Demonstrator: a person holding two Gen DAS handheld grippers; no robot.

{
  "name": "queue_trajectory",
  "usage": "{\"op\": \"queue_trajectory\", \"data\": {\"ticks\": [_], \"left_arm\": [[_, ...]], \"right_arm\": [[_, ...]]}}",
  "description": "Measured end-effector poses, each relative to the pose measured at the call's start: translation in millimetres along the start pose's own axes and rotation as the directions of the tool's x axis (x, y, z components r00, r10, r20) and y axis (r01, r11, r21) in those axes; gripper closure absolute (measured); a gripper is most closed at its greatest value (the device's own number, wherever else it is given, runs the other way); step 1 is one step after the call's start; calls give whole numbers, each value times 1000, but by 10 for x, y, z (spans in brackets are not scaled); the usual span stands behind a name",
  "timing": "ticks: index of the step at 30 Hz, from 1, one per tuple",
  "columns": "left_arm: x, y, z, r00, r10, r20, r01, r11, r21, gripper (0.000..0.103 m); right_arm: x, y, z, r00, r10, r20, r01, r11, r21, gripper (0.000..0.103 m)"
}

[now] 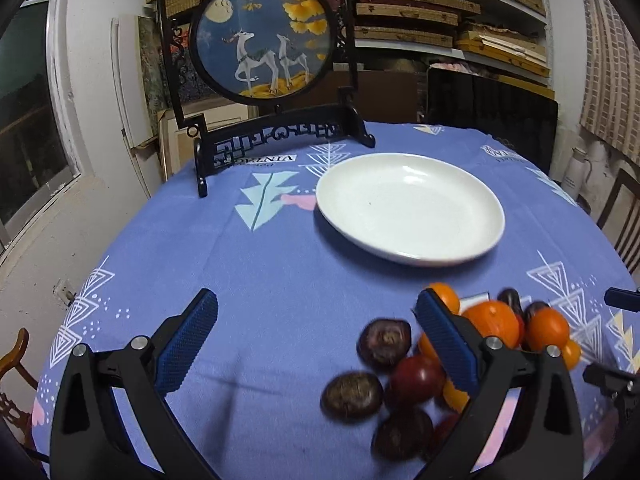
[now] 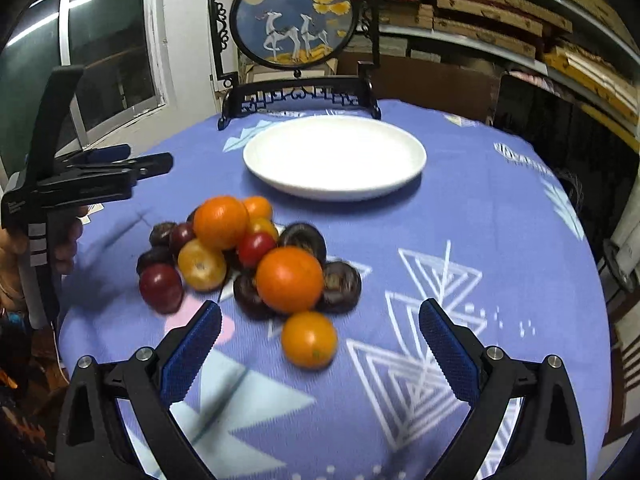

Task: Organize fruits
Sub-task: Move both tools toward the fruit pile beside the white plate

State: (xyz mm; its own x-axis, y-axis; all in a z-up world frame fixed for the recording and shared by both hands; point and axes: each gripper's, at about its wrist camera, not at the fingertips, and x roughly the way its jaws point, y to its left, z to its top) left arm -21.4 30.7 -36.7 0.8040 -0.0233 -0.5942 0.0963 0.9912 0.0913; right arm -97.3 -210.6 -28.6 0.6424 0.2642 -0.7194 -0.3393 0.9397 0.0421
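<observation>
**Fruits heaped short of the plate, both grippers wide and empty**

Fruits (image 2: 248, 256) lie in one loose heap on the blue tablecloth (image 2: 480, 208), toward the near side of the tabletop, oranges mixed with dark plums and small red ones. One orange (image 2: 309, 339) has strayed from the heap toward the near edge and sits straight ahead of the right gripper (image 2: 320, 344), between its spread jaws in the picture, though I can't say the pads are down at its level. Being round, it offers no long axis to line up on. That gripper stands fully wide and holds nothing.

The left gripper (image 1: 316, 344) is just as wide and empty. The heap lies off to its right, its right-hand jaw overlapping several oranges in view, with a dark plum (image 1: 384, 340) just inside that jaw. From the right wrist it shows at the table's left edge, held in a hand (image 2: 60, 248).

The white plate (image 2: 412, 156) sits empty beyond the heap, toward the far edge, with bare cloth between. Behind it stands a framed deer screen (image 2: 294, 16). By my reckoning the right side is better placed for a first pick, and nothing blocks the way to the plate.
</observation>
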Motion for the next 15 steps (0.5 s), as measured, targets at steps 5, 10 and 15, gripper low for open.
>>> {"op": "queue_trajectory", "data": {"ticks": [5,10,15], "left_arm": [[-86,-30,-68,1000,-14,-16,14,1000,13,5],[-134,28,-70,1000,4,-11,-4,1000,-10,5],[-109,63,-64,1000,6,-23,-7,1000,-14,5]], "right_arm": [[-37,31,-74,1000,19,25,-19,1000,-12,4],[49,89,47,999,7,34,-6,1000,-31,24],[333,118,190,997,70,-36,-71,997,-26,44]]}}
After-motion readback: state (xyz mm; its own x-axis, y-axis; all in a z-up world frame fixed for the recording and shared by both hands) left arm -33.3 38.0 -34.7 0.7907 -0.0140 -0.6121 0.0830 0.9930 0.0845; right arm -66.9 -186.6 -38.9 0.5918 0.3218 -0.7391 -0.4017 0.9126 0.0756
